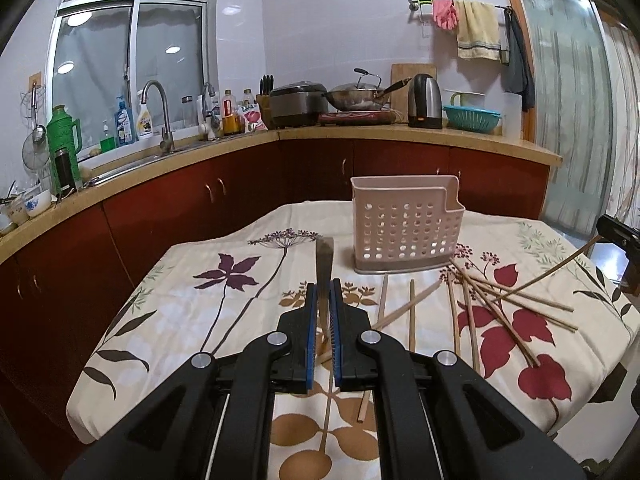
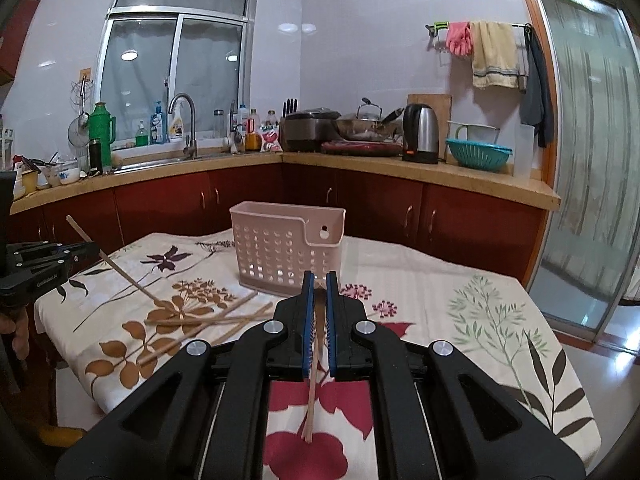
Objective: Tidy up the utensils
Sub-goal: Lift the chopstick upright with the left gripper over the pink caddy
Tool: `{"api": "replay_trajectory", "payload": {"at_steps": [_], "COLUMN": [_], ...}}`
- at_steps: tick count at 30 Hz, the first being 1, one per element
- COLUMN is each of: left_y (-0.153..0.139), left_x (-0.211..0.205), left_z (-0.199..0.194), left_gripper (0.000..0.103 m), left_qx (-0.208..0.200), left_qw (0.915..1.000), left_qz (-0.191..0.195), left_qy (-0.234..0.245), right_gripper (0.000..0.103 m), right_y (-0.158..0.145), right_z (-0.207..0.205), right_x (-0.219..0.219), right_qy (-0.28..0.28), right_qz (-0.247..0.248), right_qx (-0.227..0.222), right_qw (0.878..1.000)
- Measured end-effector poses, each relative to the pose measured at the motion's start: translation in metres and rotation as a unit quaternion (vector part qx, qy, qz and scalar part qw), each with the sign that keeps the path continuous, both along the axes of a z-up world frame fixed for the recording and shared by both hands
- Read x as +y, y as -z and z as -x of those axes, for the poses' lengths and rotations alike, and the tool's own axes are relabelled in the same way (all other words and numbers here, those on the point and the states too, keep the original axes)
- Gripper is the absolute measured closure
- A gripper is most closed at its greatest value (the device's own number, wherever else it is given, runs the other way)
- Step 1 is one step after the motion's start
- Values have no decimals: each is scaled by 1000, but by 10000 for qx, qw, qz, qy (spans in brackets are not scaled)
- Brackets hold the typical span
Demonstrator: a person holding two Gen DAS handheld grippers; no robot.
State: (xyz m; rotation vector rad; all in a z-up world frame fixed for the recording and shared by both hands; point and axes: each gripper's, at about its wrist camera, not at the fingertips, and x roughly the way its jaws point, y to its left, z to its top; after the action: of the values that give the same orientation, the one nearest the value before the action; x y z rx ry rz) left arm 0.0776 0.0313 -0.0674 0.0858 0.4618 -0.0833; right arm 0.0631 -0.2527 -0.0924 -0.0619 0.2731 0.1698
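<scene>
The pink basket (image 1: 406, 226) stands ahead of both tongs, and looks empty. Many chopsticks (image 1: 492, 300) lie loose beside it. The left tongs (image 1: 324, 292) and the right tongs (image 2: 319, 286) each pinch one chopstick.

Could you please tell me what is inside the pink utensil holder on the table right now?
Nothing shows above the rim of the holder, and light passes through its holes with no chopsticks visible inside. The very bottom, behind the solid base band, is hidden from both cameras.

Both wrist views toward shared holder (image 1: 406, 226)
</scene>
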Motion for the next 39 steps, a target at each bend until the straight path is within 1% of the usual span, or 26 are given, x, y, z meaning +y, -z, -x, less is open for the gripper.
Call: {"api": "replay_trajectory", "payload": {"at_steps": [8,18,21,27,31,34,39], "left_y": [-8,-22,-29,-41,-56,-71,-99], "left_x": [4,1,-1,-6,-8,-11,-18], "left_z": [-13,-30,-35,-47,-55,-63,-72], "left_gripper": [96,96,96,96,96,96,96], "left_qx": [-96,-279,-317,-428,-559,-706,-1089], "left_qw": [9999,9996,9993,9984,9969,9951,9913], "left_qz": [51,50,138,262,414,497,460], "left_qy": [-31,71,145,255,379,474,580], "right_gripper": [97,97,97,97,97,97,97], "right_y": [-10,-27,-29,-36,-48,-63,-89], "right_z": [-18,-39,-45,-58,-65,-70,-81], "right_x": [4,6,5,1,-1,0,-1], "right_qy": [-44,-86,-101,-179,-272,-320,-402], "right_qz": [-35,-39,-52,-243,-347,-342,-369], "right_qx": [-106,-258,-267,-230,-311,-489,-839], "right_qw": [9999,9996,9996,9993,9985,9977,9950]}}
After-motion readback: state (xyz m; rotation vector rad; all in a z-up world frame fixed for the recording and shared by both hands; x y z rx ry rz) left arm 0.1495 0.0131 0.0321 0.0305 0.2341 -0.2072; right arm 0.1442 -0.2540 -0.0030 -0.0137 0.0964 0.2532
